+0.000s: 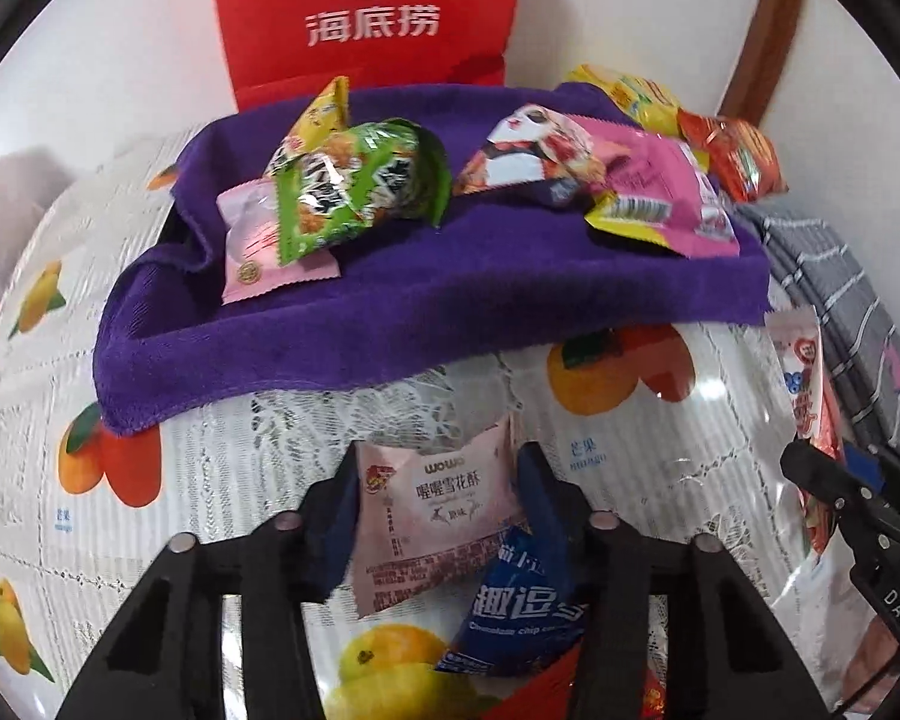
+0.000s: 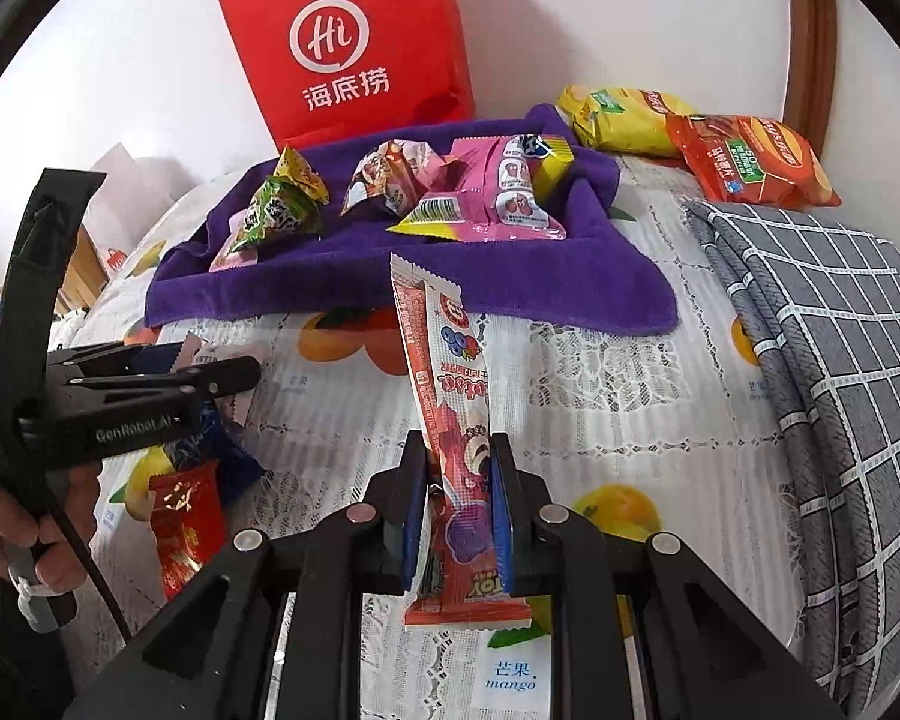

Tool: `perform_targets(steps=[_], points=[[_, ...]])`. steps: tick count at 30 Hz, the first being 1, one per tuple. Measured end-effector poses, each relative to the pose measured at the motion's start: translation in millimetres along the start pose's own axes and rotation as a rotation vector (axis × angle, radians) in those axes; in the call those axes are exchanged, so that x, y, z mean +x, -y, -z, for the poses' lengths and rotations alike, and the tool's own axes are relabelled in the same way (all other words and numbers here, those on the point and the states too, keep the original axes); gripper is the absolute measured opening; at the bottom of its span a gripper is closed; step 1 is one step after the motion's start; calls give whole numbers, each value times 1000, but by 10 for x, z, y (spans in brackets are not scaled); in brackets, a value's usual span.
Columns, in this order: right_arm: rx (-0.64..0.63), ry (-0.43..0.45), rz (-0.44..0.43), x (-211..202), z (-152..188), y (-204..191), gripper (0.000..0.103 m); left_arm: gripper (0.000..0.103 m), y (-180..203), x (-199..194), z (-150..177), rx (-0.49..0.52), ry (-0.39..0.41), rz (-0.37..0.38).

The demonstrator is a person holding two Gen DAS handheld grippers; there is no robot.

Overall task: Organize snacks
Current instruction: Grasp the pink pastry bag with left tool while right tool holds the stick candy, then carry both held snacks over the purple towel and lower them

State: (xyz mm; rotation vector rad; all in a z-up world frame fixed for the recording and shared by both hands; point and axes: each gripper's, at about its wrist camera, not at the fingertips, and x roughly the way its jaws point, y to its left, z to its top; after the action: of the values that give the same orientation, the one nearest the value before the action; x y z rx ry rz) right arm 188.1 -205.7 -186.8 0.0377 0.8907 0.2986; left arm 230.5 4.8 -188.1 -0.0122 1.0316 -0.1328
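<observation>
Left gripper clamped on pale pink snowflake-crisp packet, above fruit-print tablecloth. Right gripper pinching long red strawberry snack stick, near purple towel-lined tray of snacks.

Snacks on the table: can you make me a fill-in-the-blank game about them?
1. The left tongs hold a pale ____ packet.
2. The right tongs hold a long stick-shaped snack that is mostly ____.
3. Many snacks lie on a ____ towel.
4. Behind the towel stands a ____ paper bag.

Missing words: pink, red, purple, red.
</observation>
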Motion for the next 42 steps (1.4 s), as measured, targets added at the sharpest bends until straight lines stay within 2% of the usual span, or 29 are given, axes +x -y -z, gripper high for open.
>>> perform_targets(steps=[10,26,36,42], points=[[-10,20,2,-171,-49,-108,19,40,-219,-309,41,-45,48,19],[-6,77,25,-613,-222,-265,19,40,-471,-881,25,-103,142,-21],[-1,147,38,-898,-703,-311,19,40,-567,-1223,-318,-109,211,-31],[6,174,38,-893,-1064,-284,19,40,-624,-1280,-607,-105,253,-78]])
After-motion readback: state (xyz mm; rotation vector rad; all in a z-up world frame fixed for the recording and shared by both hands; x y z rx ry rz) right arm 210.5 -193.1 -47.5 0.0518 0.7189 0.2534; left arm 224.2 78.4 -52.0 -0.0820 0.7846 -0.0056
